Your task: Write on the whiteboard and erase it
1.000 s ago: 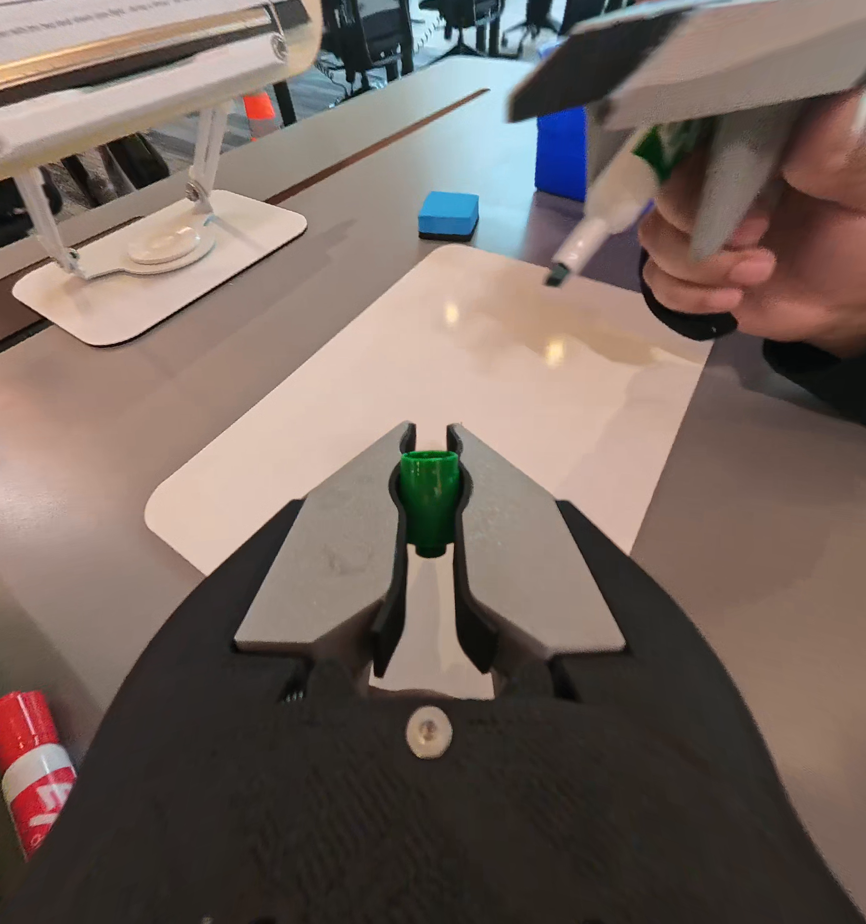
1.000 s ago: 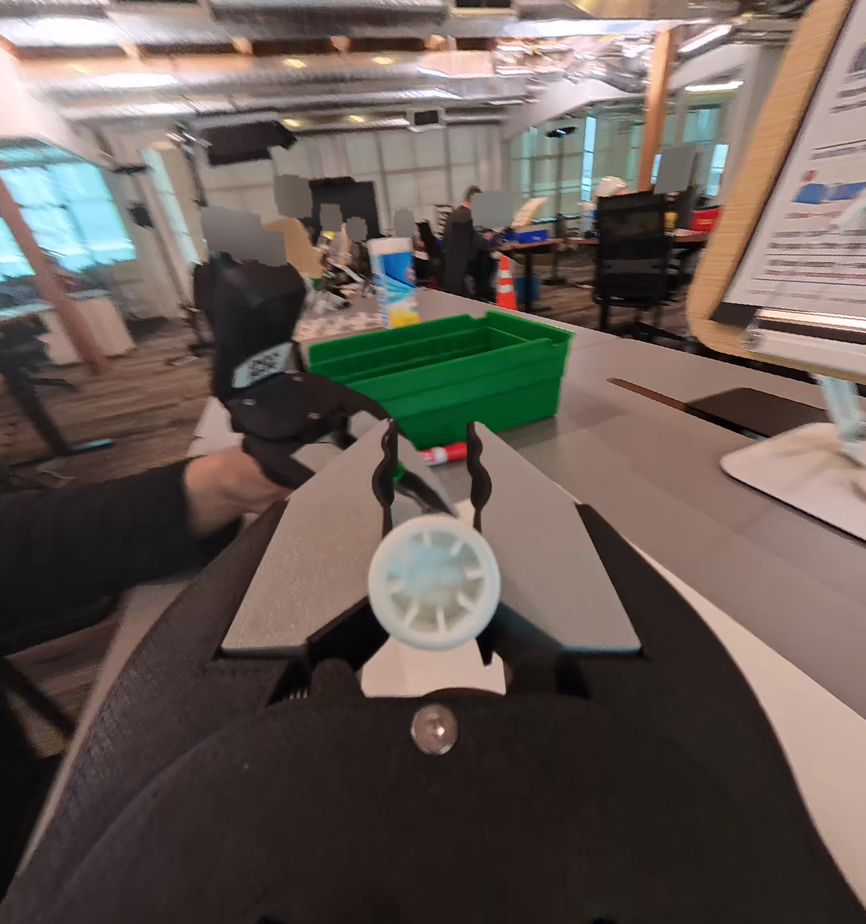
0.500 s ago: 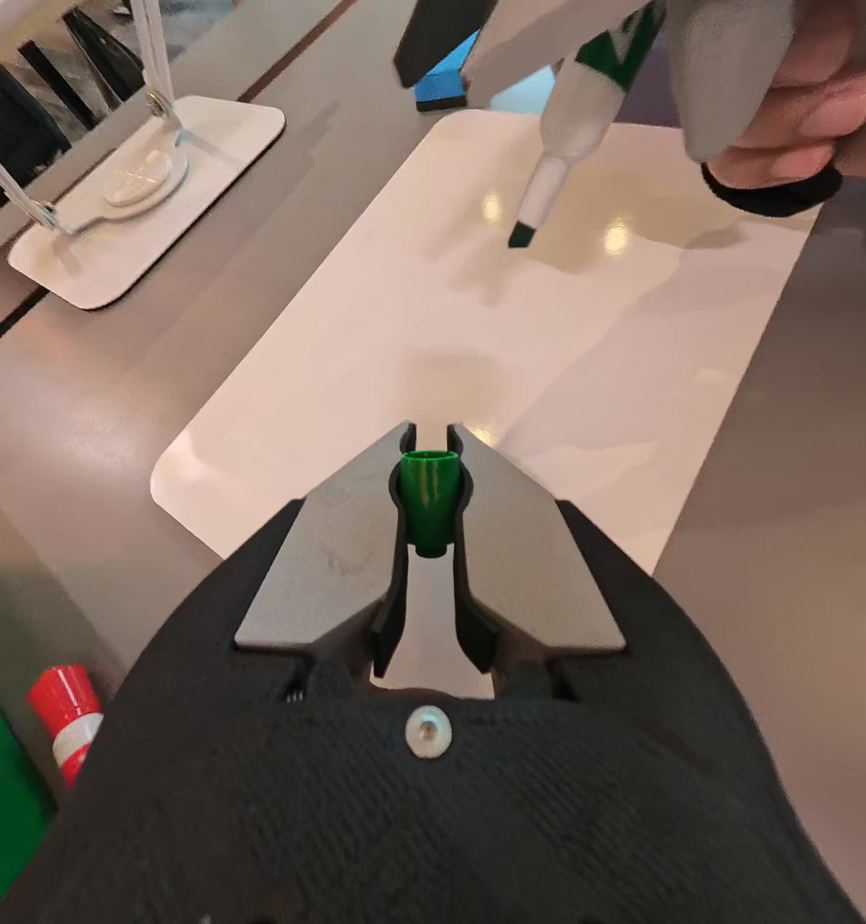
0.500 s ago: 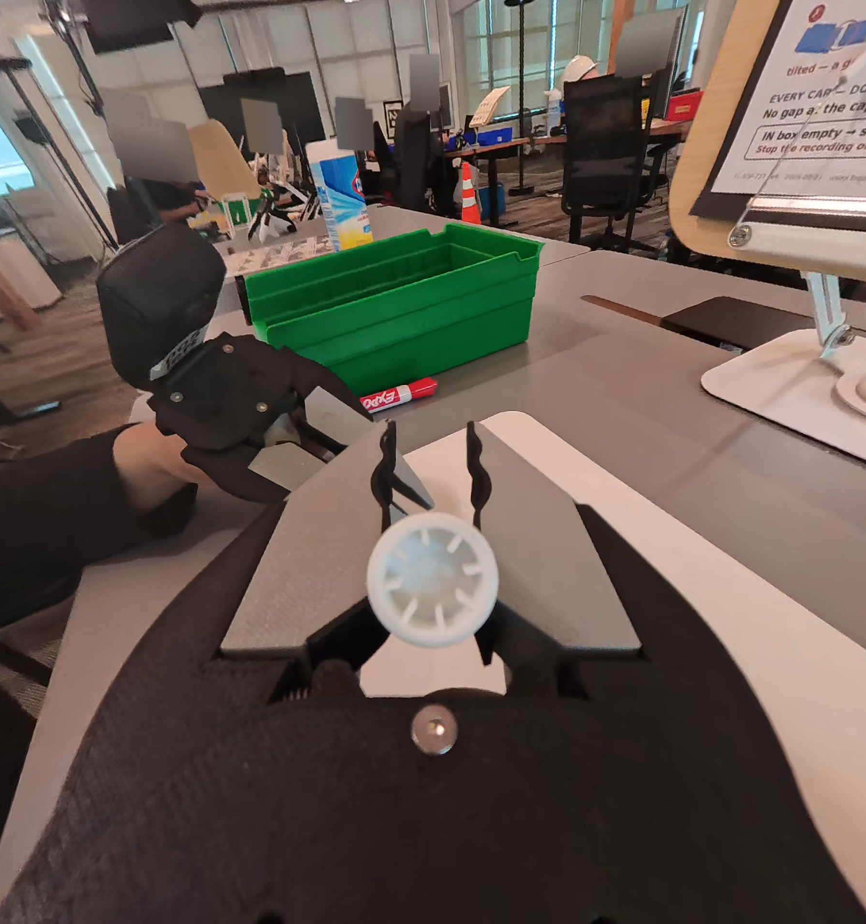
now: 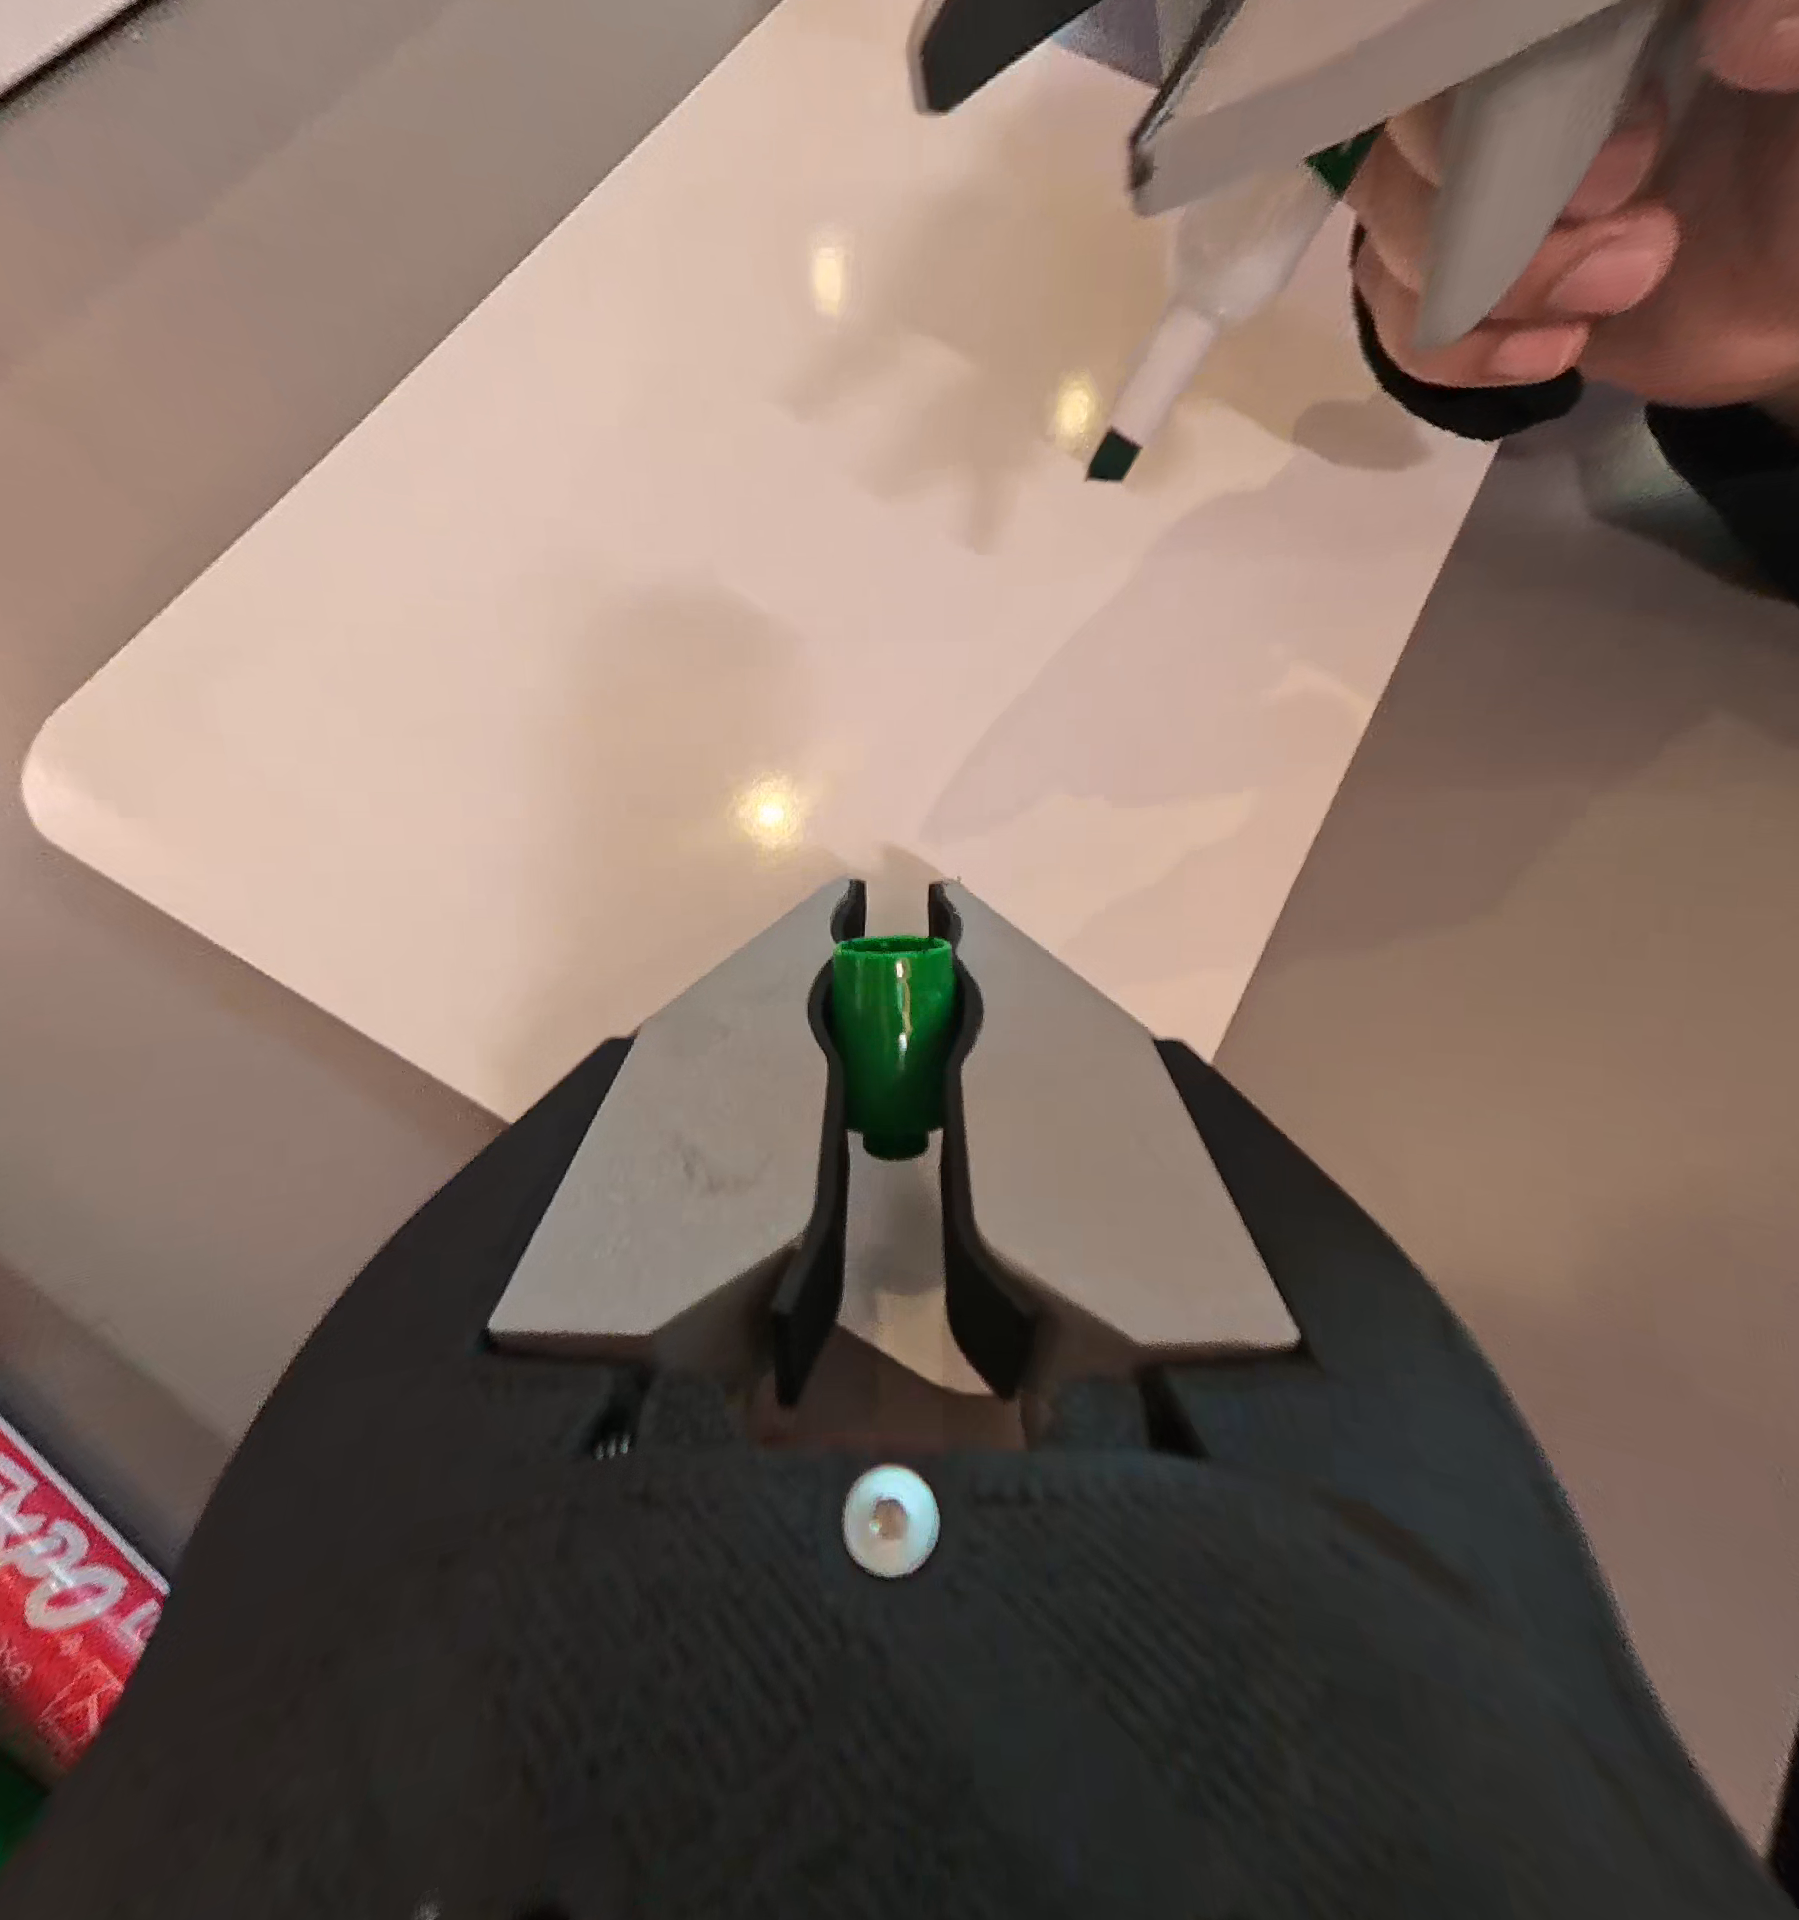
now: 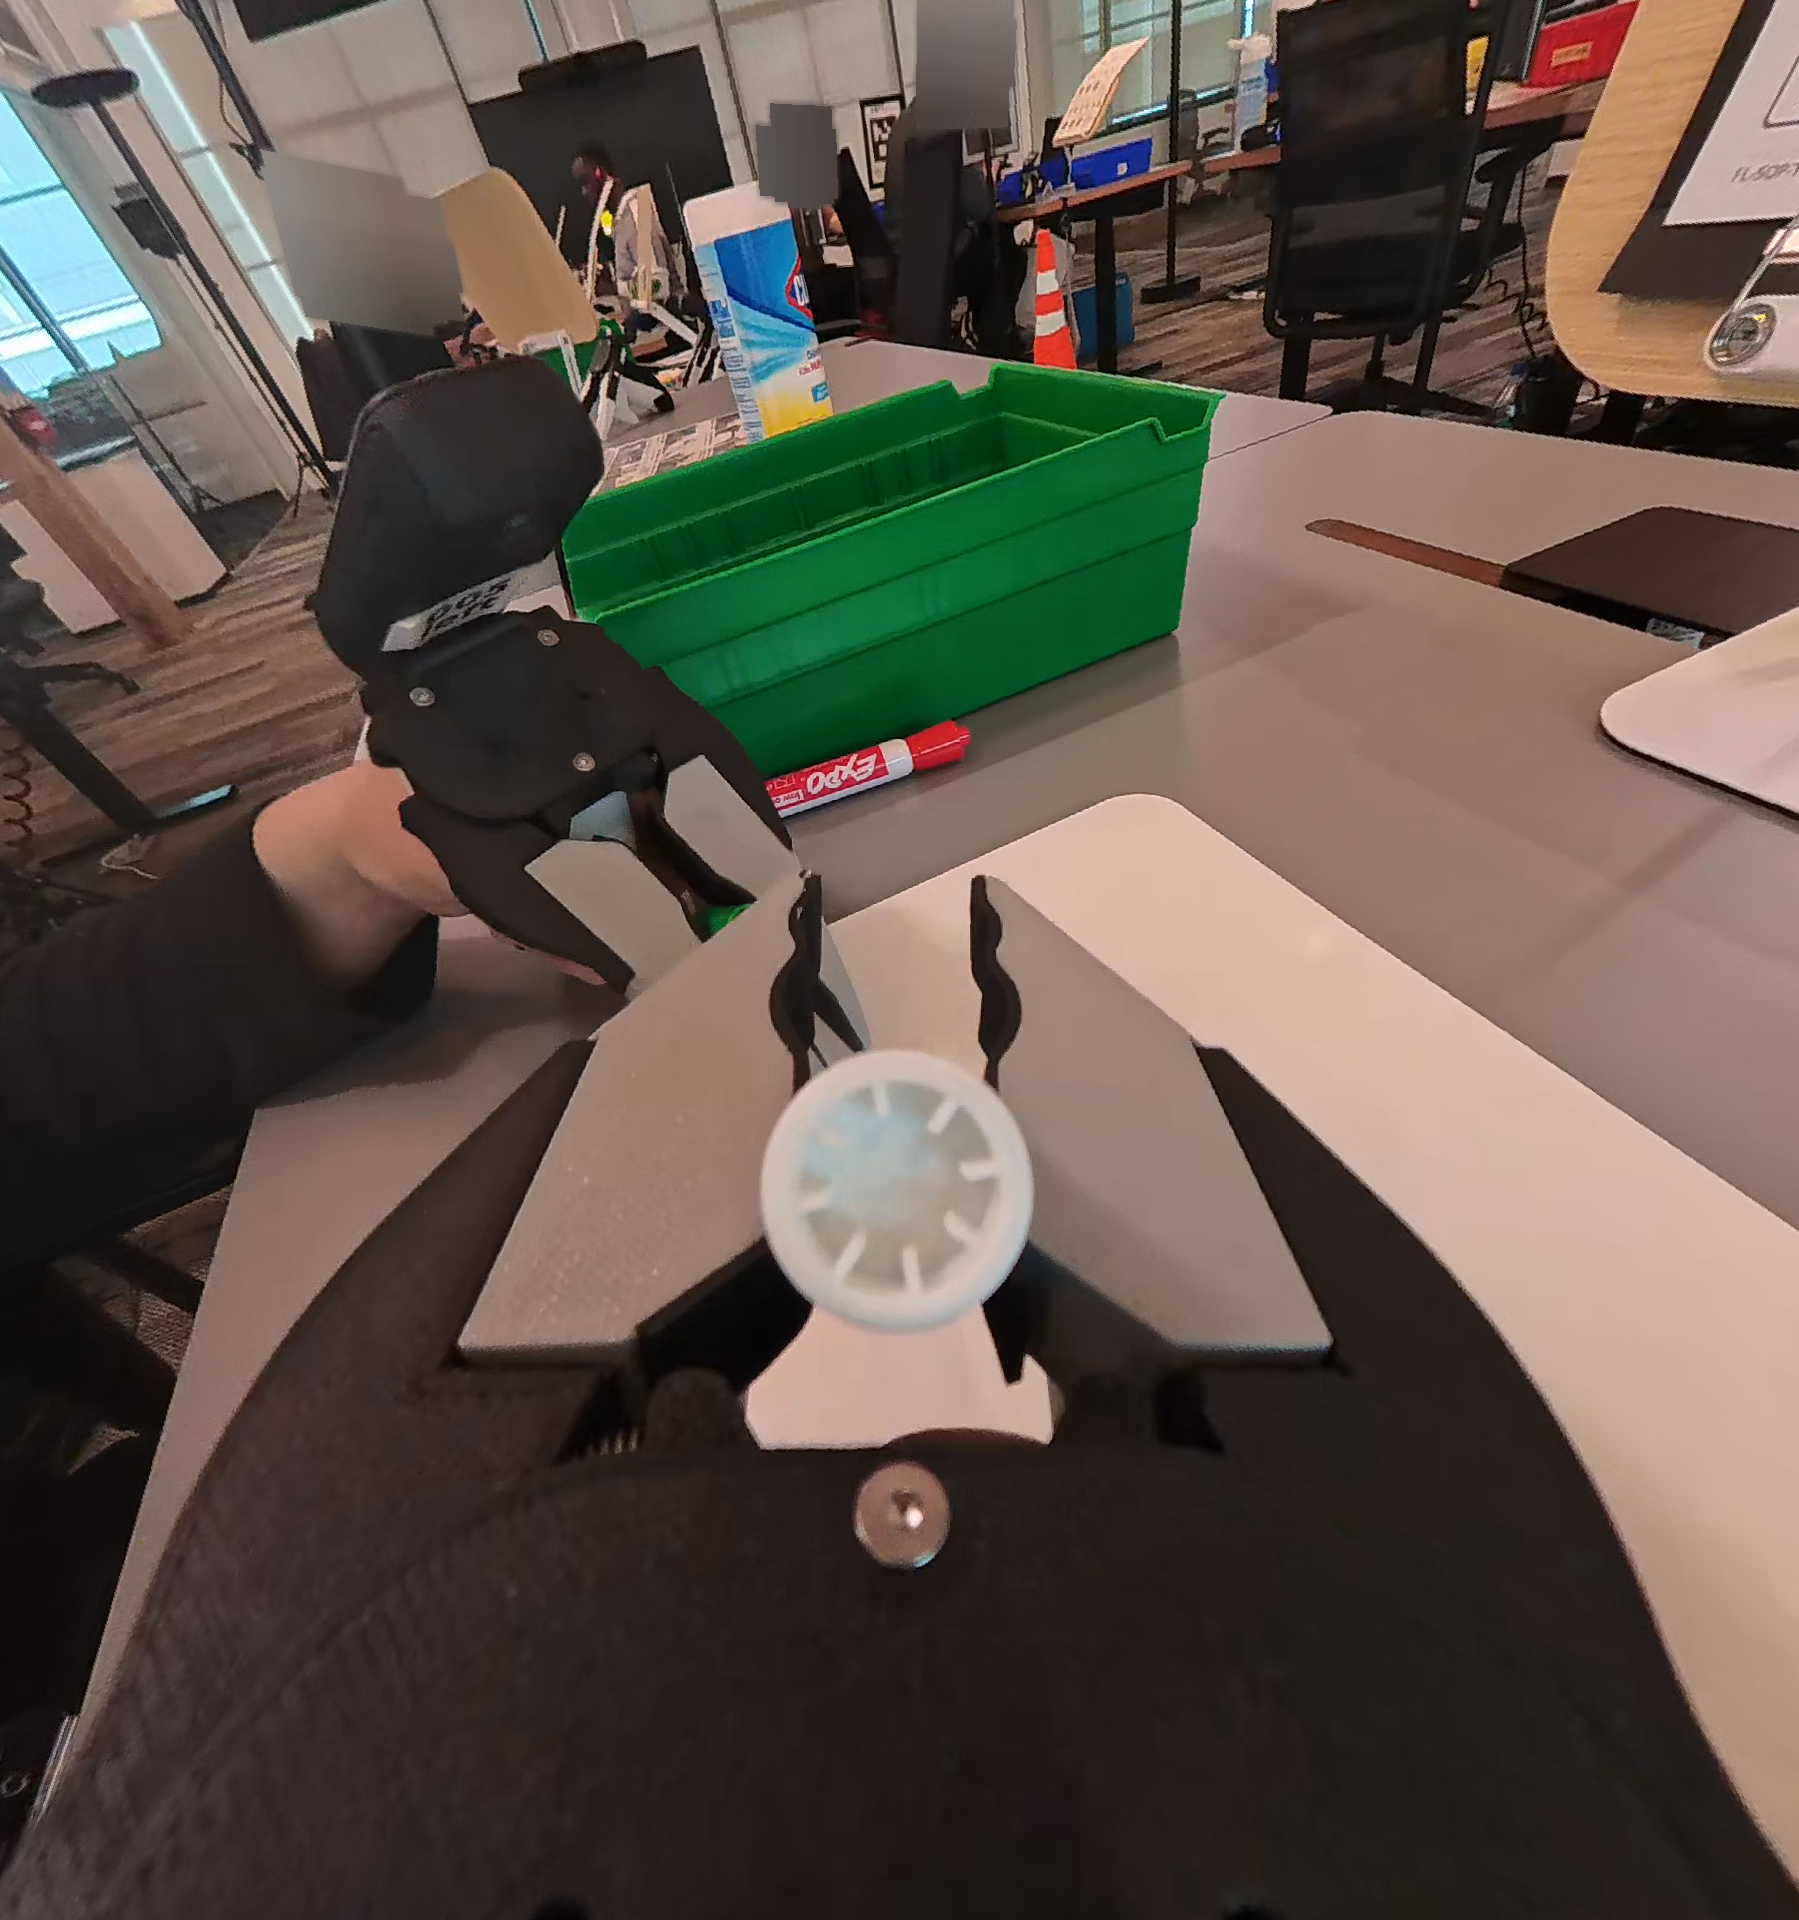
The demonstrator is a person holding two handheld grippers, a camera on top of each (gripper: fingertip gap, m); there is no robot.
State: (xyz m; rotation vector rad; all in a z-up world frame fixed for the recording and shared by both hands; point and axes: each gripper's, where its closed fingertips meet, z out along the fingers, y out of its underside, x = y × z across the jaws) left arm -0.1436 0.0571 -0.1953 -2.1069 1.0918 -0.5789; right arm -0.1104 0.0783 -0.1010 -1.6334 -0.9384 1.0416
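Note:
The white whiteboard [image 5: 521, 623] lies flat on the grey table and bears no marks. My left gripper [image 5: 895, 899] is shut on a green marker cap [image 5: 890, 1039] over the board's near edge. My right gripper [image 5: 1040, 125] comes in from the upper right, shut on a green-tipped marker [image 5: 1186, 343]. The marker's tip points down, close over the board's right part; I cannot tell if it touches. In the right wrist view the right gripper [image 6: 893, 894] holds the marker, whose white back end [image 6: 895, 1184] faces the camera. The left gripper [image 6: 666, 883] is just beyond, over the whiteboard [image 6: 1290, 1039].
A red marker [image 6: 864, 774] lies by the green bin [image 6: 895, 582] left of the board; it also shows in the left wrist view [image 5: 22, 1579]. A wipes canister [image 6: 765, 312] stands behind the bin. A white stand base [image 6: 1747, 717] sits at the far side. The left gripper's tips are roughly 10 cm from the right gripper's.
The left gripper has tipped down and come closer over the board with the cap. The right gripper has lowered the marker toward the board's right part.

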